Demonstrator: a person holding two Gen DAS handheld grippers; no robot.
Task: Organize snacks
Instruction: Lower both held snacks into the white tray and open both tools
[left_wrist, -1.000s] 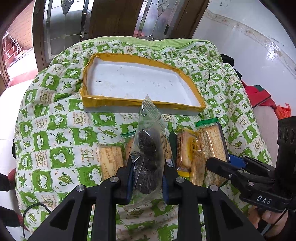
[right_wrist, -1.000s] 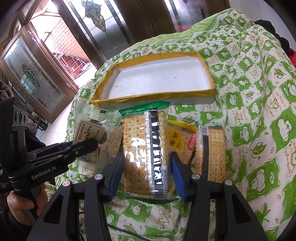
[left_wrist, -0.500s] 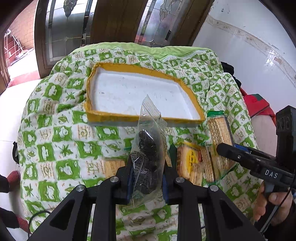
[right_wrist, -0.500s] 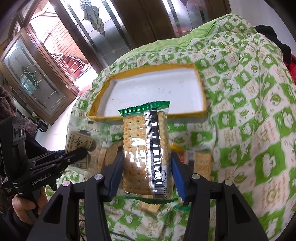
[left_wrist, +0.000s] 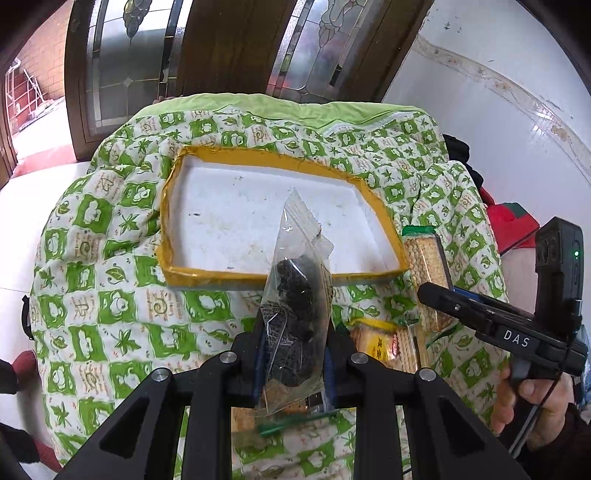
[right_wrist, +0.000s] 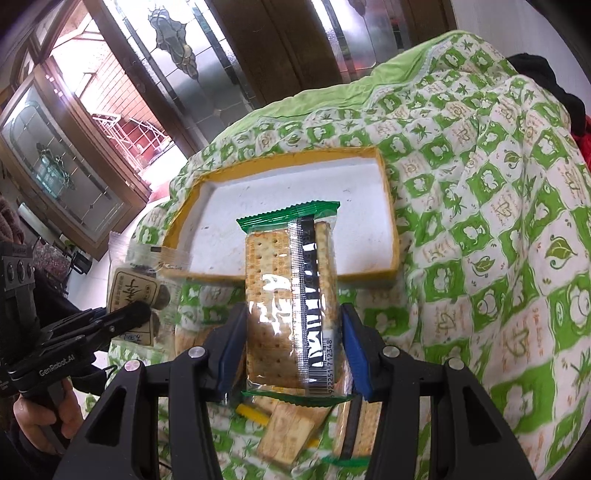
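Left gripper (left_wrist: 293, 363) clamps prune bag (left_wrist: 295, 325); right gripper (right_wrist: 293, 354) clamps cracker pack (right_wrist: 291, 295).

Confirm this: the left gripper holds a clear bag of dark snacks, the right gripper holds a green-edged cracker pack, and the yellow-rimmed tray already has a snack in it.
One thing is wrong: the yellow-rimmed tray holds no snack yet, as both wrist views show. The rest stands: the left gripper holds the clear bag of dark snacks, and the right gripper holds the green-edged cracker pack.

Tray (left_wrist: 173, 206) on quilt (left_wrist: 92, 295) (loose packets (left_wrist: 384, 343) nearer, right)
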